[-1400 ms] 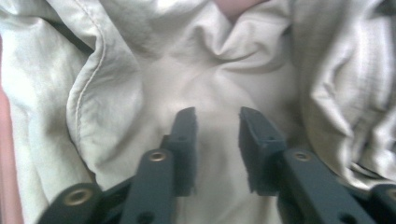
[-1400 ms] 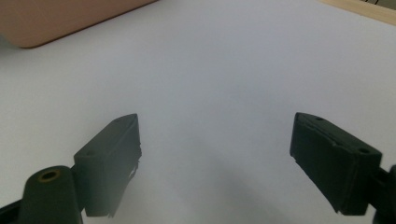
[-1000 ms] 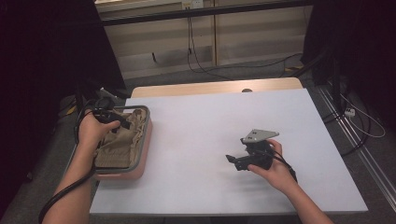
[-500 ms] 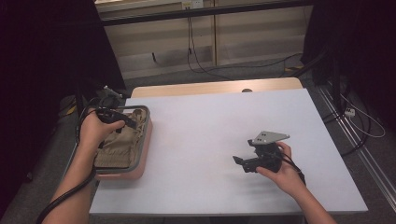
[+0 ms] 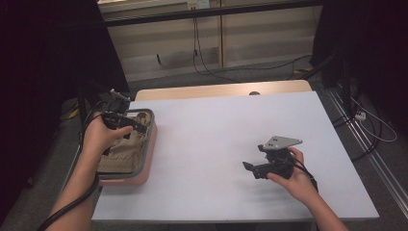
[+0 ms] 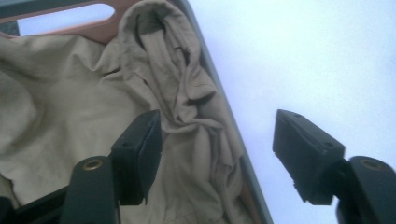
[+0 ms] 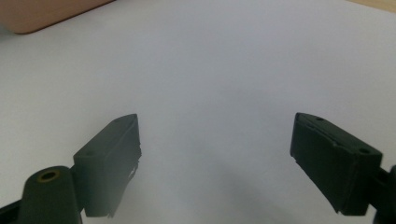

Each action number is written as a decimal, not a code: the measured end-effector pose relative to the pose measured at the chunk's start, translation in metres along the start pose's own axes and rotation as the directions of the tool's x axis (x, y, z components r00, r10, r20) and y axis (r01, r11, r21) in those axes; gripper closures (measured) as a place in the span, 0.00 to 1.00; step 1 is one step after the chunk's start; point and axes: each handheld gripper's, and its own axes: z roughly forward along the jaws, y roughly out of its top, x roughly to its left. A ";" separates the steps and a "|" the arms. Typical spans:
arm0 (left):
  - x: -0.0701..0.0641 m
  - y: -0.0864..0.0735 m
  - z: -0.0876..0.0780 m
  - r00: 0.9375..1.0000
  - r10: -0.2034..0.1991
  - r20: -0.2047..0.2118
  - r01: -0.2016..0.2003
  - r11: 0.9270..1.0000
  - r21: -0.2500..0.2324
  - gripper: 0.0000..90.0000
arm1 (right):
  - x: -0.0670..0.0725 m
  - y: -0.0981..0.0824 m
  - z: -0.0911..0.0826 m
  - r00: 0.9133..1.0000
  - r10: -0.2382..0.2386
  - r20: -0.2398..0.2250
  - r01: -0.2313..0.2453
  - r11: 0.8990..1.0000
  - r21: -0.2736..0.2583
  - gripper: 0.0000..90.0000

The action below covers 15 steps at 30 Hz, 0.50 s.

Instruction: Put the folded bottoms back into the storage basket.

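A crumpled beige cloth (image 5: 120, 153) lies in a pink basket with a grey rim (image 5: 146, 161) at the table's left edge. My left gripper (image 5: 142, 127) hovers over the basket's far end. Its jaws have just been opening. In the left gripper view the left gripper (image 6: 217, 116) stands open above a raised fold of the cloth (image 6: 173, 84), and the pads do not press on it. My right gripper (image 5: 248, 167) rests low over the white table (image 5: 207, 139) at the right, pointing left. The right gripper (image 7: 215, 119) is open with bare tabletop between its jaws.
A wooden strip (image 5: 216, 90) runs along the table's far edge. Cables (image 5: 202, 57) lie on the floor beyond it, and more cables (image 5: 370, 130) run past the right edge. The basket's pink side (image 7: 42, 14) shows far off in the right gripper view.
The left gripper has lifted a little and shifted toward the basket's far end, with its jaws wider apart. The right hand has barely drifted.
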 end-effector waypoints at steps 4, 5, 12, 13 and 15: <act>-0.007 -0.002 0.000 1.000 0.028 0.003 -0.028 1.000 -0.002 0.31 | -0.001 -0.001 -0.002 1.000 0.010 0.001 -0.010 1.000 -0.002 0.17; -0.010 -0.003 0.001 1.000 0.030 0.006 -0.030 1.000 -0.001 0.29 | -0.001 -0.001 -0.002 1.000 0.009 0.002 -0.009 1.000 -0.003 0.17; -0.021 -0.007 0.000 0.996 0.081 0.029 -0.080 0.996 -0.045 0.20 | -0.002 -0.003 -0.004 1.000 0.008 -0.010 -0.008 1.000 0.007 0.17; -0.023 -0.008 0.000 0.995 0.089 0.033 -0.088 0.995 -0.046 0.20 | -0.002 -0.003 -0.005 1.000 0.006 -0.011 -0.006 1.000 0.008 0.17; -0.027 -0.010 0.001 0.994 0.105 0.039 -0.103 0.993 -0.051 0.19 | -0.003 -0.004 -0.006 1.000 0.008 -0.010 -0.008 1.000 0.009 0.17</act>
